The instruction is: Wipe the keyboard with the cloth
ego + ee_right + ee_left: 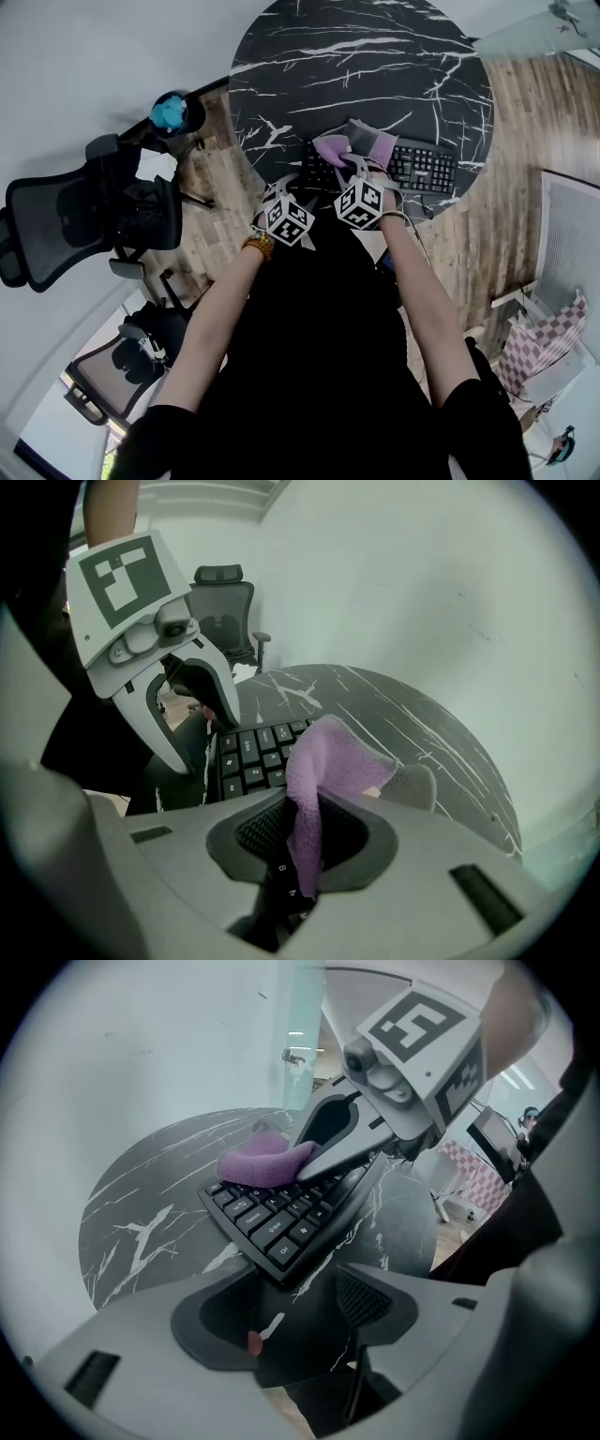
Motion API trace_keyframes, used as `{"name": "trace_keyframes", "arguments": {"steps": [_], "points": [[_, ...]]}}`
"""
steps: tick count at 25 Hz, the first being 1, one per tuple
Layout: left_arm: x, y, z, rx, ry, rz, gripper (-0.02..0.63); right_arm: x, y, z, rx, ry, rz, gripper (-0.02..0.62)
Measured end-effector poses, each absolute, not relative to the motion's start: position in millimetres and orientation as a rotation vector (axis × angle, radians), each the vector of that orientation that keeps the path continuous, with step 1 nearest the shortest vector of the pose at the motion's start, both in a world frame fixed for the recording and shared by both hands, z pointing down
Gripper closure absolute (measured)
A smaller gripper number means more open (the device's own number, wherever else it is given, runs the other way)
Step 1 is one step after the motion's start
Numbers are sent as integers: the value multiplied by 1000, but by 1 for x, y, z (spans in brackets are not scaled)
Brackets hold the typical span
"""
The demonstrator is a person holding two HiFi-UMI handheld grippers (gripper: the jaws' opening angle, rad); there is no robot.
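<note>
Jaws of the right gripper (309, 841) are seen pressed together on a fold of the purple cloth (330, 761), which is pinched between them. Part of it hangs below the grip and a bunched part lies ahead of it on the keys. In the head view the cloth is found on the left part of the keyboard (272, 1218), under that gripper.

The left gripper (291, 1307) is held with its jaws spread and nothing clamped. The near left corner of the keyboard lies just ahead of the gap between them; whether it is touched cannot be told. The keyboard itself rests at the near edge of the round, black, white-veined surface (141, 1213), with its right part left uncovered by the cloth. Beyond the surface a wooden floor (525, 141) and an office chair (84, 216) are seen.

The wiping stroke is judged to be the step in hand, with the cloth already laid on the keys and only the left end covered. For the next move, the pinch would need to be kept firm while the cloth is dragged rightward along the key rows under light downward pressure. The keyboard would best be steadied at its corner by the left gripper so that it is not pushed along the surface.
</note>
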State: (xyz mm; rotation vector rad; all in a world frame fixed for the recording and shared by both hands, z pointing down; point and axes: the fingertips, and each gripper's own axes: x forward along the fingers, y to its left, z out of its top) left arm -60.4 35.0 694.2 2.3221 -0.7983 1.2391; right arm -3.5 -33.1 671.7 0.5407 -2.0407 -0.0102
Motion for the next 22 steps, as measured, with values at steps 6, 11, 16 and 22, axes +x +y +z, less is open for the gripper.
{"name": "trace_keyframes", "arguments": {"steps": [6,11,16,22], "points": [[-60,35,695,2308,-803,1246,348,-21,-33,672,492,-2058,16,515],[-62,34,695,2297,-812,1252,348,-24,-34,672,442,-2053,-53,515],[-62,34,695,2289,-808,1254,348,-41,-30,673,378,-2074,-97,515],[-62,34,695,2285,-813,1258,348,-54,-31,670,396,-2148,42,514]]}}
